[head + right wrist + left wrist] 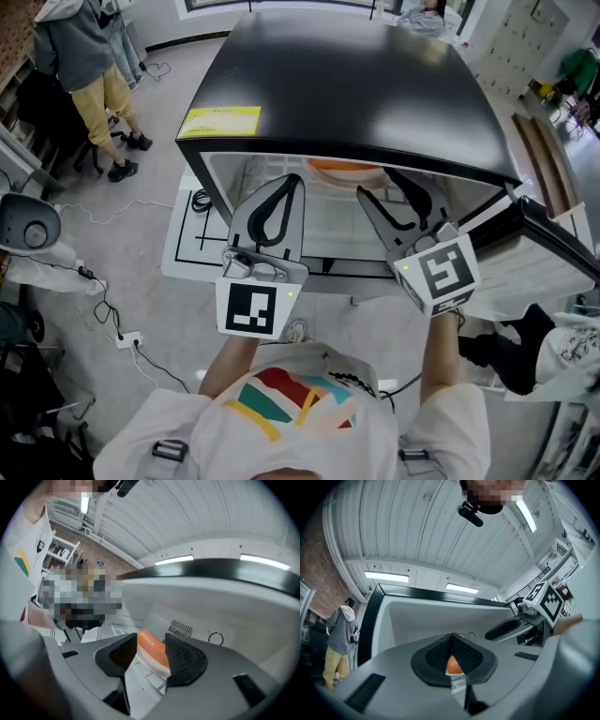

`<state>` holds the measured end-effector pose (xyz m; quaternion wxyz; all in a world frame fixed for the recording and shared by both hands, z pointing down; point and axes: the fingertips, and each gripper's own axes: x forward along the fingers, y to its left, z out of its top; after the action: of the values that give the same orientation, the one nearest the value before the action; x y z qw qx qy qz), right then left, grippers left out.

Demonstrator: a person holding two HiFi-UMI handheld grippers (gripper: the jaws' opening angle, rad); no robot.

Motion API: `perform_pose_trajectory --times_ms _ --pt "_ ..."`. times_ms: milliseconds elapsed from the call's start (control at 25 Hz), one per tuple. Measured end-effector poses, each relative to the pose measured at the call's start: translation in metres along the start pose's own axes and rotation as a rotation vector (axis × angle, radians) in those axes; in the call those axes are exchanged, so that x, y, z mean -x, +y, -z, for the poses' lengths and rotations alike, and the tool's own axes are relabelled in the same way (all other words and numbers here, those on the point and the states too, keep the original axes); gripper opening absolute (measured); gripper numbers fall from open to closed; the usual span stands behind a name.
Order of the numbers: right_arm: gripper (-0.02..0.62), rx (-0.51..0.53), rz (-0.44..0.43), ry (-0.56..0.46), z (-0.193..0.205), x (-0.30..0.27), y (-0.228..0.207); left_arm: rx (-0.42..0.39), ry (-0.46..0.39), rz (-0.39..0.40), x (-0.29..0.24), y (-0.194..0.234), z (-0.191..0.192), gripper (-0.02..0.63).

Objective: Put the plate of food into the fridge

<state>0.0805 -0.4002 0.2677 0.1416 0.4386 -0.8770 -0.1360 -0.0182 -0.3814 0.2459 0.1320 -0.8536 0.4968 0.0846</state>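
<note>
The black-topped fridge (356, 84) stands open in front of me. An orange plate (345, 172) lies on its upper shelf, just under the top edge. My left gripper (294, 180) hangs before the opening, left of the plate, its fingertips together and holding nothing. In the left gripper view (451, 637) a bit of the orange plate (453, 665) shows past the closed tips. My right gripper (375, 182) is at the plate's right side with its jaws spread. In the right gripper view (152, 644) the plate's rim (152, 652) shows between the pads, which do not press on it.
The fridge door (553, 244) is swung open at the right. A person (89, 66) stands at the far left. Cables (112, 319) trail over the grey floor on the left, and a white board (192, 230) lies by the fridge's left foot.
</note>
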Motion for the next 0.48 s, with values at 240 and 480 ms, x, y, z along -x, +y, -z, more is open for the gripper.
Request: perform_pose_trajectory --times_ms 240,480 --pt "0.0 -0.187 0.256 -0.25 -0.034 0.045 -0.016 0.0 -0.023 0.002 -0.003 -0.004 -0.008 0.006" --pt "0.0 -0.21 0.419 -0.321 -0.046 0.076 -0.004 0.007 -0.032 0.0 0.004 -0.009 -0.012 0.006"
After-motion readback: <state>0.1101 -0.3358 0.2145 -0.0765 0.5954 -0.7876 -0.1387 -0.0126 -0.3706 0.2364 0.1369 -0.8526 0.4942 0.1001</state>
